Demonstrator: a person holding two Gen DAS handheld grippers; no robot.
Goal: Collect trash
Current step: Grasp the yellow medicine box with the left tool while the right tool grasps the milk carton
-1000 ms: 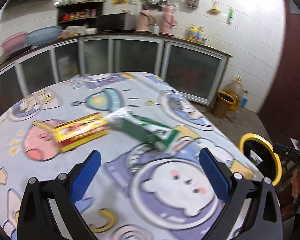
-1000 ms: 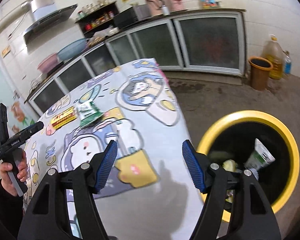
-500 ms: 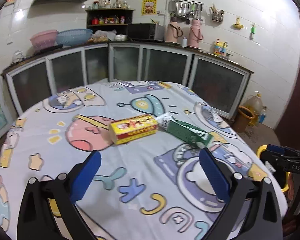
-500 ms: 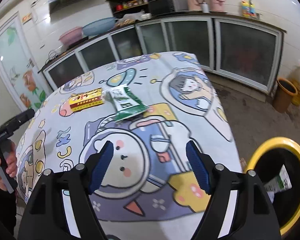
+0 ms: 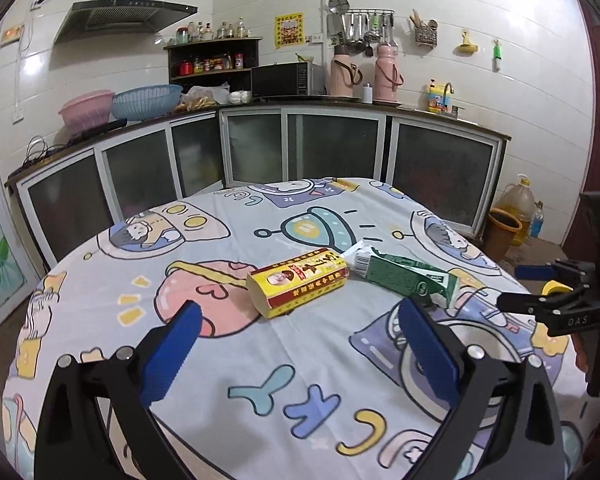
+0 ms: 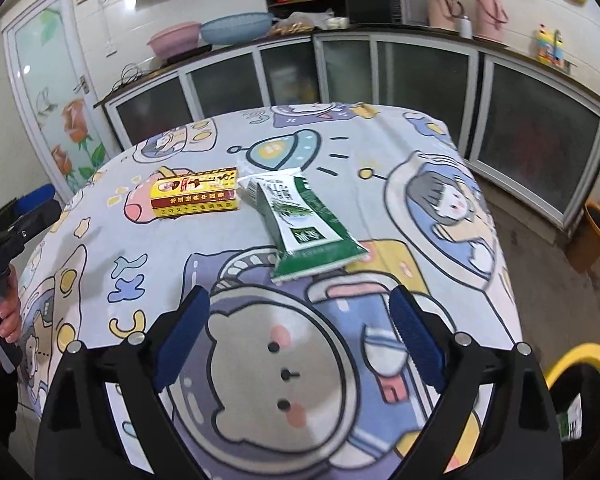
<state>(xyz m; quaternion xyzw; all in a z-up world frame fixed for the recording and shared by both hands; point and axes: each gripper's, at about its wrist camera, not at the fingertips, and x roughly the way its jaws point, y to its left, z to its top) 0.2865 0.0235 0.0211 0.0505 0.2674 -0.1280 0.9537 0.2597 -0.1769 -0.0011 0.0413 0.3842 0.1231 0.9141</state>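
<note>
A yellow and red box point(image 5: 298, 281) point(image 6: 194, 194) lies on the cartoon-print tablecloth point(image 5: 228, 360), touching a green and white packet point(image 5: 408, 278) point(image 6: 306, 228) to its right. My left gripper point(image 5: 300, 350) hovers open over the near side of the table, short of both items, with nothing between its blue pads. My right gripper point(image 6: 300, 334) is over the cloth just short of the packet's near end; its jaws are opening and hold nothing. A yellow-rimmed black bin point(image 6: 580, 392) stands on the floor at the table's right, with a discarded packet inside.
Glass-door cabinets point(image 5: 340, 148) with a counter run behind the table. A brown pot point(image 5: 500, 232) and an oil jug point(image 5: 520, 204) stand on the floor at the right. The right gripper's handle point(image 5: 572, 312) shows in the left wrist view.
Both grippers swung away from the bin toward the table; the right one now faces the packet and its jaws stand wider. The box and packet have not moved.
</note>
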